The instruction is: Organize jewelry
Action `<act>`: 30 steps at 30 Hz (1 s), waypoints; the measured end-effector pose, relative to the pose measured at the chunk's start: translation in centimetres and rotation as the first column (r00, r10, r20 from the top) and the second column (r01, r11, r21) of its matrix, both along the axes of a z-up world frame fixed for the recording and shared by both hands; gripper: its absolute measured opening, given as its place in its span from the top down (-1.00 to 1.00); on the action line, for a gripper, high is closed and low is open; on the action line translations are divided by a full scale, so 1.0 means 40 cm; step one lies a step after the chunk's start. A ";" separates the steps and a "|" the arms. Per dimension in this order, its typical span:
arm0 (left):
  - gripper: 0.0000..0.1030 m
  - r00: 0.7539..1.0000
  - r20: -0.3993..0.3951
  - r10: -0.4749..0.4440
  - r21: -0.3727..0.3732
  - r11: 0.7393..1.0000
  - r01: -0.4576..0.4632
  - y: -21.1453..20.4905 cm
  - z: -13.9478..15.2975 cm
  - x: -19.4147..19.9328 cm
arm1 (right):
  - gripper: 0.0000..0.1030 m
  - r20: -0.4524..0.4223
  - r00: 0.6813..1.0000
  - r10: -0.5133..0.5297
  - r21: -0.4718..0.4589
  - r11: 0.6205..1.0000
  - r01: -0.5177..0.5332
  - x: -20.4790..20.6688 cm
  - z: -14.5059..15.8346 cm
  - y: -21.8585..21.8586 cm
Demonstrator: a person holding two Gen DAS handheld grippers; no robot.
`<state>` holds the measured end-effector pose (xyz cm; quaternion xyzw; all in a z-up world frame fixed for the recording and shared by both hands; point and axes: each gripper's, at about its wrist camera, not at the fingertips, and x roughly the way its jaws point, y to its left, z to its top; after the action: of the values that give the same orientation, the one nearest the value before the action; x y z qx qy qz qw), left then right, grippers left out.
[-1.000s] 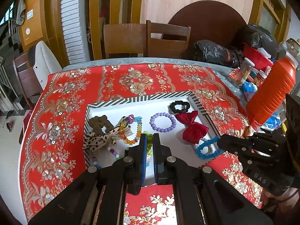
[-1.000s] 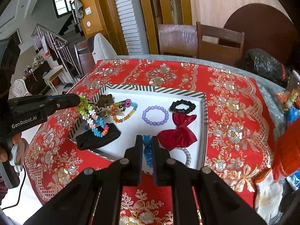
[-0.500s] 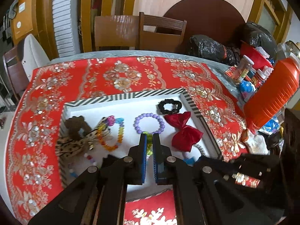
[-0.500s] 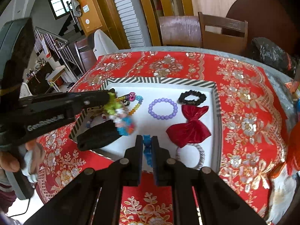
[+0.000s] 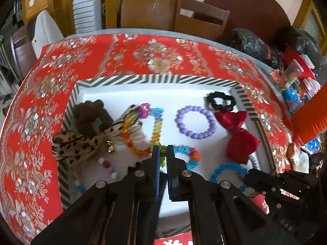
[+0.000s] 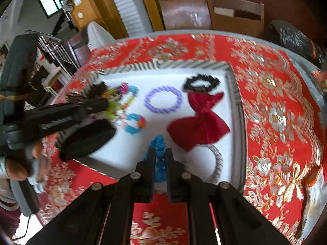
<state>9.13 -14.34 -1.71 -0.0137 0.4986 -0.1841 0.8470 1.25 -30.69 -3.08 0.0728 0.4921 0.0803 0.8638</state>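
Observation:
A white tray with a striped rim [image 5: 155, 79] [image 6: 190, 64] lies on the red floral tablecloth. In it are a purple bead bracelet [image 5: 195, 124] [image 6: 163, 100], a black scrunchie [image 5: 220, 101], a red bow [image 5: 239, 138] [image 6: 198, 122], a leopard bow [image 5: 81, 145], a brown scrunchie [image 5: 90, 116] and a rainbow bead bracelet [image 5: 143, 134]. My left gripper [image 5: 162, 155] is shut on a multicoloured bead bracelet [image 5: 188, 155] [image 6: 132, 122] low over the tray. My right gripper [image 6: 159, 155] is shut on a blue bead bracelet [image 6: 159, 145] [image 5: 226, 170] at the tray's near edge.
An orange bottle [image 5: 306, 118] and small packets [image 5: 294, 77] stand at the table's right edge. Black bags [image 5: 251, 42] and wooden chairs [image 5: 200, 18] are behind the table. A black case [image 6: 87, 138] lies on the tray's near left corner.
My left gripper has come down closer to the tray, and its bracelet now drapes onto the white surface. My right gripper has also moved lower with the blue bracelet.

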 end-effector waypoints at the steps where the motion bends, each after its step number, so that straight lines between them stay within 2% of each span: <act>1: 0.86 1.000 -0.005 0.003 -0.002 1.000 -0.003 0.002 -0.005 0.001 | 0.83 -0.010 1.000 -0.006 0.005 1.000 0.006 0.002 -0.011 -0.004; 5: 0.86 1.000 -0.014 0.001 -0.004 1.000 -0.001 -0.009 -0.017 -0.001 | 0.83 -0.023 1.000 0.006 0.012 1.000 -0.005 0.005 -0.029 0.006; 10: 0.86 0.999 -0.033 -0.017 -0.003 1.000 0.016 -0.038 -0.037 -0.011 | 0.83 -0.043 0.998 0.040 -0.035 0.999 -0.042 0.016 -0.046 0.036; 17: 0.86 0.998 -0.046 -0.034 -0.011 0.999 0.034 -0.060 -0.048 -0.018 | 0.83 -0.049 0.999 -0.021 -0.086 0.996 0.017 0.018 -0.050 -0.006; 21: 0.86 0.998 -0.050 -0.038 -0.014 0.999 0.037 -0.061 -0.051 -0.024 | 0.83 -0.050 0.998 -0.034 -0.079 0.996 0.030 0.013 -0.050 -0.018; 23: 0.86 0.998 -0.050 -0.038 -0.013 0.999 0.038 -0.059 -0.050 -0.027 | 0.77 -0.050 0.998 -0.030 -0.084 0.996 0.026 0.012 -0.050 -0.014; 25: 0.84 0.998 -0.049 -0.035 -0.006 0.999 0.035 -0.056 -0.048 -0.030 | 0.47 -0.046 0.999 -0.025 -0.083 0.996 0.021 0.009 -0.049 -0.008; 27: 0.78 0.999 -0.039 -0.034 0.002 0.999 0.034 -0.052 -0.042 -0.035 | 0.28 -0.047 0.999 -0.025 -0.081 0.996 0.021 0.003 -0.046 -0.002; 30: 0.62 0.999 -0.022 -0.029 0.011 0.999 0.030 -0.043 -0.031 -0.044 | 0.28 -0.036 0.999 -0.019 -0.071 0.997 0.017 -0.008 -0.038 0.007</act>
<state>7.35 -16.07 -2.95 -0.0034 0.5090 -0.1935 0.8388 0.94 -30.41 -4.59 0.0481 0.5097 0.0536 0.8573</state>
